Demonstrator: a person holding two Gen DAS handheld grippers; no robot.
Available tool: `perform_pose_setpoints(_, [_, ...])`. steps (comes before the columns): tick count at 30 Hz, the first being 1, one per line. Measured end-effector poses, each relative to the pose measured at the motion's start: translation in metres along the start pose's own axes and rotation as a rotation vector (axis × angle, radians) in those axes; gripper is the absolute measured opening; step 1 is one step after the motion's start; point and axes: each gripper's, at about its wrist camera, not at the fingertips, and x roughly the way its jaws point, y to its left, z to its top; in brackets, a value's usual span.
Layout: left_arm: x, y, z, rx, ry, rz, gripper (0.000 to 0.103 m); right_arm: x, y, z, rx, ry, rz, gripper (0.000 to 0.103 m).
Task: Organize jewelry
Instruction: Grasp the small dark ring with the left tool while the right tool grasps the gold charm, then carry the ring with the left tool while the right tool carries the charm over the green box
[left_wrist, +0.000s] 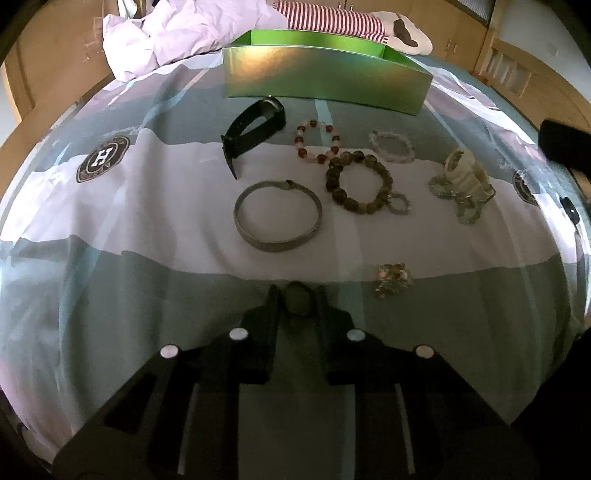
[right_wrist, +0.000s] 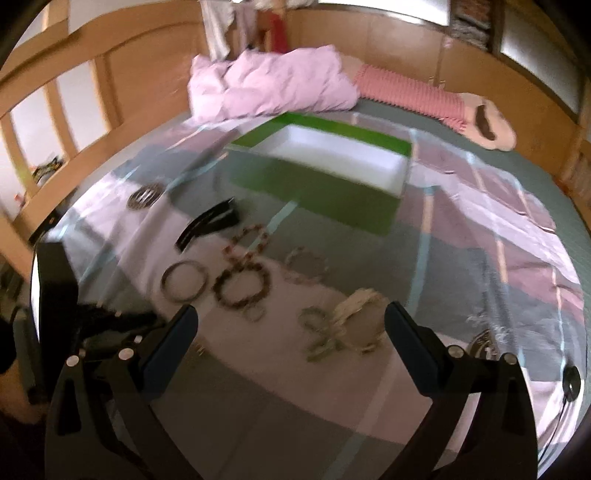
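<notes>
left gripper (left_wrist: 297, 299) clenched on a small dark piece, perhaps a ring | right gripper (right_wrist: 291, 325) released | bracelets spread before green box (left_wrist: 325, 79)

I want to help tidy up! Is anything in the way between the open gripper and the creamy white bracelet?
Nothing visible blocks it. The right gripper is wide open, and the cream bracelet lies just beyond its fingertips on the bedsheet, with only a pale green chain lying against it.
</notes>
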Motion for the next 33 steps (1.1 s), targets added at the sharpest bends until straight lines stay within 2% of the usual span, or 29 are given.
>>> perform_pose_setpoints(3, [-0.008, -0.002, -0.001, 0.011, -0.022, -0.007, 0.018, 0.009, 0.016, -0.011, -0.038, 0.037, 0.06, 0.099])
perform_pose_setpoints(5, [-0.016, -0.002, 0.001, 0.015, -0.047, 0.001, 0.018, 0.022, 0.024, -0.019, -0.038, 0.073, 0.101, 0.093])
perform_pose_setpoints(7, [-0.029, 0.0, 0.006, 0.008, -0.089, 0.004, 0.018, 0.036, 0.03, -0.026, -0.034, 0.108, 0.131, 0.078])
perform_pose_setpoints(10, [-0.046, 0.002, 0.011, 0.015, -0.148, 0.023, 0.018, 0.058, 0.037, -0.035, -0.066, 0.151, 0.122, 0.063])
perform_pose_setpoints(12, [-0.056, 0.004, 0.014, 0.013, -0.177, 0.026, 0.018, 0.065, 0.039, -0.036, -0.069, 0.147, 0.123, 0.062])
perform_pose_setpoints(17, [-0.066, 0.016, 0.017, -0.021, -0.196, 0.012, 0.018, 0.076, 0.048, -0.034, -0.043, 0.161, 0.208, 0.06])
perform_pose_setpoints(20, [-0.07, 0.024, 0.017, -0.044, -0.199, 0.002, 0.018, 0.084, 0.053, -0.033, -0.052, 0.177, 0.198, 0.055])
perform_pose_setpoints(21, [-0.071, 0.025, 0.017, -0.045, -0.201, 0.001, 0.018, 0.087, 0.054, -0.033, -0.057, 0.179, 0.194, 0.05])
perform_pose_setpoints(24, [-0.074, 0.028, 0.015, -0.052, -0.204, -0.006, 0.018, 0.092, 0.055, -0.031, -0.064, 0.174, 0.196, 0.039])
perform_pose_setpoints(26, [-0.074, 0.03, 0.015, -0.057, -0.205, -0.005, 0.018, 0.092, 0.055, -0.028, -0.07, 0.165, 0.188, 0.021])
perform_pose_setpoints(30, [-0.075, 0.032, 0.015, -0.065, -0.206, -0.002, 0.018, 0.077, 0.057, -0.024, -0.076, 0.118, 0.189, 0.021])
perform_pose_setpoints(33, [-0.08, 0.03, 0.017, -0.059, -0.223, 0.0, 0.018, 0.053, 0.058, -0.016, -0.078, 0.052, 0.182, 0.021])
